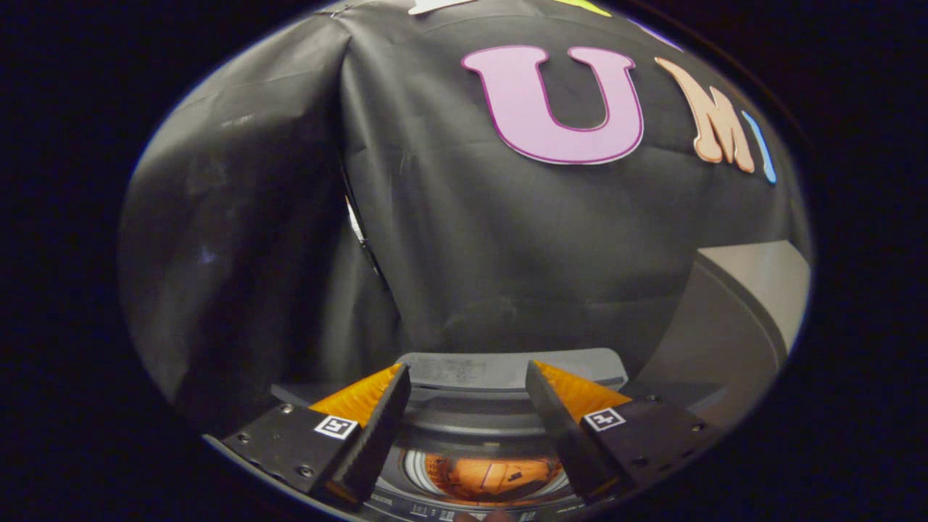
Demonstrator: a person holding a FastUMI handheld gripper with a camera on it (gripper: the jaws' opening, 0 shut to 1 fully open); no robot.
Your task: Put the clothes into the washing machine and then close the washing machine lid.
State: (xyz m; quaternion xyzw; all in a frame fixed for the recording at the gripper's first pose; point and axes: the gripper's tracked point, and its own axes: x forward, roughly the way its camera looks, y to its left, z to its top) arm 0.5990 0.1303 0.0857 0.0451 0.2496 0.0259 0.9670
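My gripper [467, 368] hangs above the washing machine [464, 424] with its two orange-and-black fingers [377, 417] spread wide and nothing between them. Below the gap between the fingers the round drum opening shows. An orange piece of clothing [493, 477] lies at the bottom of the drum. The grey lid [725, 326] stands raised to the right of the right finger, leaning back toward the booth wall. The machine's grey back panel [500, 371] sits just beyond the fingertips.
The black cloth wall [464, 239] of the booth rises close behind the machine and folds round on the left. A strip of buttons [435, 513] runs along the machine's near rim under the fingers.
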